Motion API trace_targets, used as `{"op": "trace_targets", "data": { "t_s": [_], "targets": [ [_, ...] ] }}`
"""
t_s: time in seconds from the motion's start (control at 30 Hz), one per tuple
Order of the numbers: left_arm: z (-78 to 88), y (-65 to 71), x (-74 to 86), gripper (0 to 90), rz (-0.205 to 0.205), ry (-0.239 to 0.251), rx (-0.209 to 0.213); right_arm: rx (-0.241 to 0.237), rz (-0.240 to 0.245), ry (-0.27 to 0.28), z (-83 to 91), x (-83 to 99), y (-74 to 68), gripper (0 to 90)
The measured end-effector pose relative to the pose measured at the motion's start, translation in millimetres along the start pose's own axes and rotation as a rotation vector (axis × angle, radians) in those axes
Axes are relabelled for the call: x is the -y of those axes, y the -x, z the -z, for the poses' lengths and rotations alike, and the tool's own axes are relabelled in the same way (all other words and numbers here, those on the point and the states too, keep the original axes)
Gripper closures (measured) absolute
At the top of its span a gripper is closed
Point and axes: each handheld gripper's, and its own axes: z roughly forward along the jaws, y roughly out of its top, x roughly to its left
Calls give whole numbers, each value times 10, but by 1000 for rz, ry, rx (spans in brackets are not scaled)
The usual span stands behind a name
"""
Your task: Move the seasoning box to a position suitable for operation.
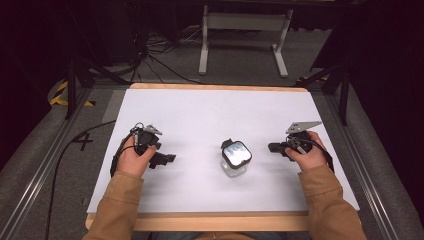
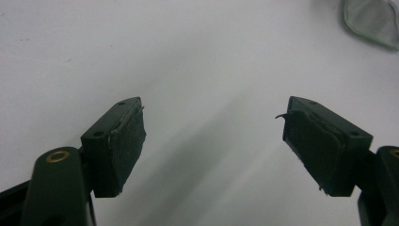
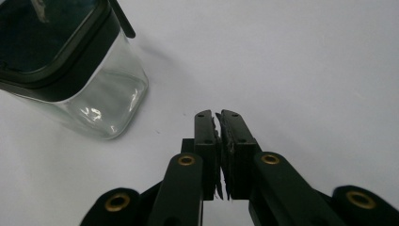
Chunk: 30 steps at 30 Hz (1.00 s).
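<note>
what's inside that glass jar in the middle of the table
Nothing shows through the clear walls of the glass jar; it looks empty. Its black-rimmed lid is on, and the white table shows through the glass.

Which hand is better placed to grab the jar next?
Left, probably. The left tongs are open and empty, aimed toward the jar. The right tongs sit nearer it but are shut and would have to open first.

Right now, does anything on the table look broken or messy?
Nothing is spilled or tipped over. The jar stands upright on the table with its lid on. The one small flaw is the left tool, whose pads look frayed at the edges.
</note>
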Motion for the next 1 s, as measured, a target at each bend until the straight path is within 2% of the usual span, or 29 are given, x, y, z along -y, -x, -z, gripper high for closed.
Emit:
{"op": "trace_targets", "data": {
  "t_s": [0.13,0.27,0.4,0.47,0.5,0.53,0.6,0.67,0.77,0.87,1.0],
  "targets": [
    [42,38,-28,214,-29,28,-9,-59,16,42,-10,-21,-34,889],
    [56,78,-56,207,-49,37,-1,-77,38,54,-42,-32,-64,899],
    [72,116,-72,206,-52,52,2,-89,44,66,-65,-32,-91,899],
    [88,129,-87,207,-80,58,9,-99,59,87,-102,-38,-125,899],
    [103,162,-100,206,-86,81,21,-121,72,122,-126,-51,-161,899],
    [114,173,-106,206,-90,78,26,-136,82,143,-144,-59,-181,899],
    [124,204,-113,202,-102,93,34,-152,95,160,-177,-69,-220,900],
    [143,221,-116,203,-110,102,35,-174,111,152,-221,-70,-254,900],
    [163,236,-122,207,-115,126,37,-161,111,147,-297,-60,-285,900],
    [165,248,-130,195,-132,111,54,-160,114,140,-382,-41,-322,900],
    [143,255,-132,195,-135,96,50,-159,120,129,-448,-35,-353,900]
  ]
}}
